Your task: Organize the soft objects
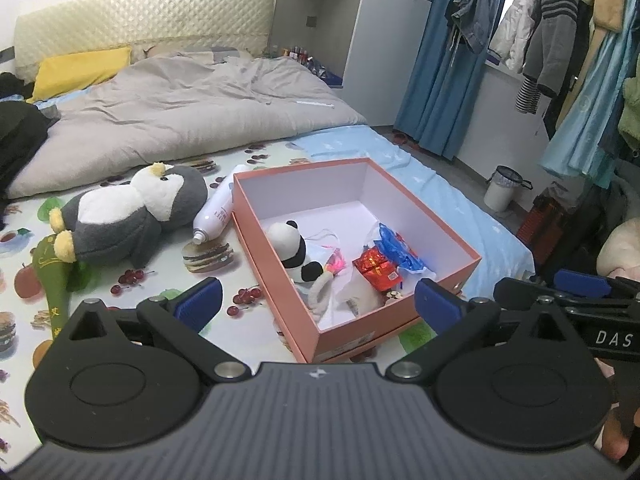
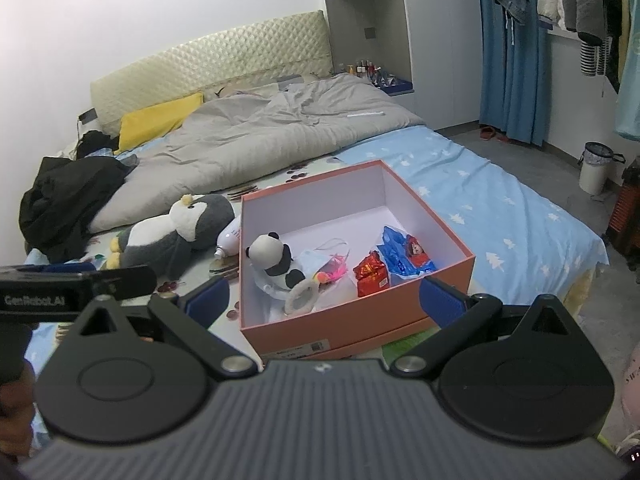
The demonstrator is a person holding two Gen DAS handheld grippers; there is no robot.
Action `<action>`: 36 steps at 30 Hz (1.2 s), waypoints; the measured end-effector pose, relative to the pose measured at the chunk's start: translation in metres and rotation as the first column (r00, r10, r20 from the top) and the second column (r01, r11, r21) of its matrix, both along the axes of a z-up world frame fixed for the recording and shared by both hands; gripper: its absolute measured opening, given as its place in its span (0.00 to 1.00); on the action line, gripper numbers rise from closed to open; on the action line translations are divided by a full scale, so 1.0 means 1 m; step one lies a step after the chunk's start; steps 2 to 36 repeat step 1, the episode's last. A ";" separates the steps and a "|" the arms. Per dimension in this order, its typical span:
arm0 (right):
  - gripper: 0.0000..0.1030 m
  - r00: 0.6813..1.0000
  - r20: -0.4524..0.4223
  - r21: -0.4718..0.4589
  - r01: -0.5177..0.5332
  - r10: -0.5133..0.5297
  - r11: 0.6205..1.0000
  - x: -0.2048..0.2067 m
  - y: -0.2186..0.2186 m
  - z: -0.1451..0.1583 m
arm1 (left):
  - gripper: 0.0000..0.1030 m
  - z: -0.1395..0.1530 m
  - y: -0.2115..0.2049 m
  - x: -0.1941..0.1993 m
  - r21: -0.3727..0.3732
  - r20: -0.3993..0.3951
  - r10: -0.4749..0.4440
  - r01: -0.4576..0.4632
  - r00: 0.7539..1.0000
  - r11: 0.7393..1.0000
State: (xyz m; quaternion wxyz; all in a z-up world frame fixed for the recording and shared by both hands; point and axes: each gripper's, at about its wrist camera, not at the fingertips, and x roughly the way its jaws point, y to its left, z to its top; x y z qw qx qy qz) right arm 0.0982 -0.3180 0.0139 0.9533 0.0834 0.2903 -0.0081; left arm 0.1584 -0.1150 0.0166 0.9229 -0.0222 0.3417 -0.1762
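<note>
Both claws, left (image 1: 318, 298) and right (image 2: 324, 296), hang wide open and empty near the box (image 2: 452, 270), so the big penguin (image 1: 132, 216) lying just beside it can go in next.

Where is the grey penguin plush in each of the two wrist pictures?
Left wrist view: the penguin plush lies on the bed, left of centre, left of the pink box.
Right wrist view: the penguin plush lies left of centre, again left of the pink box.
Shared landmark: the white bottle between plush and box.
</note>
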 end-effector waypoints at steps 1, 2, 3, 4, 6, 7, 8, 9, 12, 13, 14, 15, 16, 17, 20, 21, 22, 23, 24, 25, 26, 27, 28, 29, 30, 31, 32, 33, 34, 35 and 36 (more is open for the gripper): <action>1.00 1.000 0.000 0.001 0.000 0.000 1.000 0.000 0.000 0.000 | 1.00 0.000 0.000 0.000 0.000 0.000 -0.001 0.001 1.000 1.000; 1.00 1.000 0.000 0.001 0.000 0.000 1.000 0.000 0.000 0.000 | 1.00 0.000 0.000 0.000 0.000 0.000 -0.001 0.001 1.000 1.000; 1.00 1.000 0.000 0.001 0.000 0.000 1.000 0.000 0.000 0.000 | 1.00 0.000 0.000 0.000 0.000 0.000 -0.001 0.001 1.000 1.000; 1.00 1.000 0.000 0.001 0.000 0.000 1.000 0.000 0.000 0.000 | 1.00 0.000 0.000 0.000 0.000 0.000 -0.001 0.001 1.000 1.000; 1.00 1.000 0.000 0.001 0.000 0.000 1.000 0.000 0.000 0.000 | 1.00 0.000 0.000 0.000 0.000 0.000 -0.001 0.001 1.000 1.000; 1.00 1.000 0.000 0.001 0.000 0.000 1.000 0.000 0.000 0.000 | 1.00 0.000 0.000 0.000 0.000 0.000 -0.001 0.001 1.000 1.000; 1.00 1.000 0.000 0.001 0.000 0.000 1.000 0.000 0.000 0.000 | 1.00 0.000 0.000 0.000 0.000 0.000 -0.001 0.001 1.000 1.000; 1.00 1.000 0.000 0.001 0.000 0.000 1.000 0.000 0.000 0.000 | 1.00 0.000 0.000 0.000 0.000 0.000 -0.001 0.001 1.000 1.000; 1.00 1.000 0.000 0.001 0.000 0.000 1.000 0.000 0.000 0.000 | 1.00 0.000 0.000 0.000 0.000 0.000 -0.001 0.001 1.000 1.000; 1.00 1.000 0.000 0.001 0.000 0.000 1.000 0.000 0.000 0.000 | 1.00 0.000 0.000 0.000 0.000 0.000 -0.001 0.001 1.000 1.000; 1.00 1.000 0.000 0.001 0.000 0.000 1.000 0.000 0.000 0.000 | 1.00 0.000 0.000 0.000 0.000 0.000 -0.001 0.001 1.000 1.000; 1.00 1.000 0.000 0.001 0.000 0.000 1.000 0.000 0.000 0.000 | 1.00 0.000 0.000 0.000 0.000 0.000 -0.001 0.001 1.000 1.000; 1.00 1.000 0.000 0.001 0.000 0.000 1.000 0.000 0.000 0.000 | 1.00 0.000 0.000 0.000 0.000 0.000 -0.001 0.001 1.000 1.000; 1.00 1.000 0.000 0.001 0.000 0.000 1.000 0.000 0.000 0.000 | 1.00 0.000 0.000 0.000 0.000 0.000 -0.001 0.001 1.000 1.000; 1.00 1.000 0.000 0.001 0.000 0.000 1.000 0.000 0.000 0.000 | 1.00 0.000 0.000 0.000 0.000 0.000 -0.001 0.001 1.000 1.000; 1.00 1.000 0.000 0.001 0.000 0.000 1.000 0.000 0.000 0.000 | 1.00 0.000 0.000 0.000 0.000 0.000 -0.001 0.001 1.000 1.000; 1.00 1.000 0.000 0.001 0.000 0.000 1.000 0.000 0.000 0.000 | 1.00 0.000 0.000 0.000 0.000 0.000 -0.001 0.001 1.000 1.000; 1.00 1.000 0.000 0.001 0.000 0.000 1.000 0.000 0.000 0.000 | 1.00 0.000 0.000 0.000 0.000 0.000 -0.001 0.001 1.000 1.000; 1.00 1.000 0.000 0.001 0.000 0.000 1.000 0.000 0.000 0.000 | 1.00 0.000 0.000 0.000 0.000 0.000 -0.001 0.001 1.000 1.000; 1.00 1.000 0.000 0.001 0.000 0.000 1.000 0.000 0.000 0.000 | 1.00 0.000 0.000 0.000 0.000 0.000 -0.001 0.001 1.000 1.000; 1.00 1.000 0.000 0.001 0.000 0.000 1.000 0.000 0.000 0.000 | 1.00 0.000 0.000 0.000 0.000 0.000 -0.001 0.001 1.000 1.000; 1.00 1.000 0.000 0.001 0.000 0.000 1.000 0.000 0.000 0.000 | 1.00 0.000 0.000 0.000 0.000 0.000 -0.001 0.001 1.000 1.000; 1.00 1.000 0.000 0.001 0.000 0.000 1.000 0.000 0.000 0.000 | 1.00 0.000 0.000 0.000 0.000 0.000 -0.001 0.001 1.000 1.000; 1.00 1.000 0.000 0.001 0.000 0.000 1.000 0.000 0.000 0.000 | 1.00 0.000 0.000 0.000 0.000 0.000 -0.001 0.001 1.000 1.000; 1.00 1.000 0.000 0.001 0.000 0.000 1.000 0.000 0.000 0.000 | 1.00 0.000 0.000 0.000 0.000 0.000 -0.001 0.001 1.000 1.000; 1.00 1.000 0.000 0.001 0.000 0.000 1.000 0.000 0.000 0.000 | 1.00 0.000 0.000 0.000 0.000 0.000 -0.001 0.001 1.000 1.000; 1.00 1.000 0.000 0.001 0.000 0.000 1.000 0.000 0.000 0.000 | 1.00 0.000 0.000 0.000 0.000 0.000 -0.001 0.001 1.000 1.000; 1.00 1.000 0.000 0.001 0.000 0.000 1.000 0.000 0.000 0.000 | 1.00 0.000 0.000 0.000 0.000 0.000 -0.001 0.001 1.000 1.000; 1.00 1.000 0.000 0.001 0.000 0.000 1.000 0.000 0.000 0.000 | 1.00 0.000 0.000 0.000 0.000 0.000 -0.001 0.001 1.000 1.000; 1.00 1.000 0.000 0.001 0.000 0.000 1.000 0.000 0.000 0.000 | 1.00 0.000 0.000 0.000 0.000 0.000 -0.001 0.001 1.000 1.000; 1.00 1.000 0.000 0.001 0.000 0.000 1.000 0.000 0.000 0.000 | 1.00 0.000 0.000 0.000 0.000 0.000 -0.001 0.001 1.000 1.000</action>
